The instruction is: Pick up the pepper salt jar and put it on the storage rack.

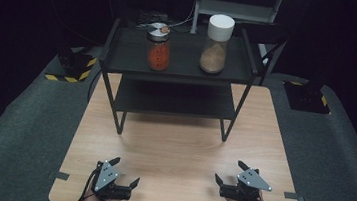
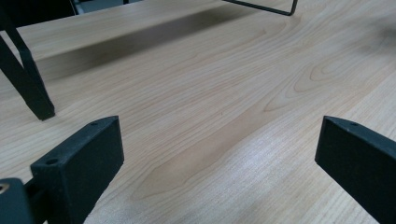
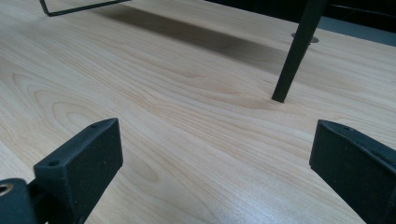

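Note:
A black two-level rack [image 1: 177, 72] stands at the far half of the wooden table [image 1: 182, 141]. On its top shelf stand a glass jar with red contents and a metal lid [image 1: 158, 47] and a taller jar with brown powder and a white lid [image 1: 217, 44]. My left gripper [image 1: 125, 171] rests near the table's front edge at the left, jaws wide apart and empty; its own view [image 2: 219, 140] looks over bare wood. My right gripper [image 1: 229, 171] sits at the front right, open with nothing between its jaws, its own view [image 3: 215, 140] over bare wood too.
The rack's legs [image 2: 28, 79] [image 3: 294, 51] stand on the table ahead of each gripper. Grey felt [image 1: 23, 124] surrounds the table. Black blocks with yellow-striped tape [image 1: 72, 64] lie at the far left and far right. A metal stand [image 1: 236, 8] rises behind the rack.

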A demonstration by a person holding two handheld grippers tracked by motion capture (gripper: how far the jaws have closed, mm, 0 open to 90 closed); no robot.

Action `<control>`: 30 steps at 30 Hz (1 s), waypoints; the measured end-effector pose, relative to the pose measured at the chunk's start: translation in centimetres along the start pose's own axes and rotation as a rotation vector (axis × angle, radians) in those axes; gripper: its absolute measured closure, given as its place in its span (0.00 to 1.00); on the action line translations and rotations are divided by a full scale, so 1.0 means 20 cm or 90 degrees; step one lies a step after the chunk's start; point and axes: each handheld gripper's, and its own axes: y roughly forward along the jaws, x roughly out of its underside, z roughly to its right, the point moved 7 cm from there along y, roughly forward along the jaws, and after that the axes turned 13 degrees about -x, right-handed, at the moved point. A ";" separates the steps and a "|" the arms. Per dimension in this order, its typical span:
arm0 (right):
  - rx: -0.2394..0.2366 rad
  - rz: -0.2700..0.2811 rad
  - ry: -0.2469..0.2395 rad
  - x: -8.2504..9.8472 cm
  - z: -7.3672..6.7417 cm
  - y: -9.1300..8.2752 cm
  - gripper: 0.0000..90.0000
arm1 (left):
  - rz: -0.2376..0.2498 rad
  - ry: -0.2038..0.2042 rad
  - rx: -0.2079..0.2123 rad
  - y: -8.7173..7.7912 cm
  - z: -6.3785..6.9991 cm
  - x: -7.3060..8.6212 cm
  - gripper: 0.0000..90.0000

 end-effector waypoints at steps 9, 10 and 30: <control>-0.005 -0.006 -0.011 0.00 -0.02 -0.01 0.01 | -0.004 0.002 0.004 0.00 0.00 0.00 0.01; -0.004 -0.009 -0.008 0.00 -0.02 -0.01 0.01 | -0.008 0.004 0.004 0.00 0.00 0.00 0.01; 0.006 -0.017 0.000 -0.01 -0.02 -0.01 0.01 | -0.036 0.031 -0.004 0.01 0.03 -0.03 0.01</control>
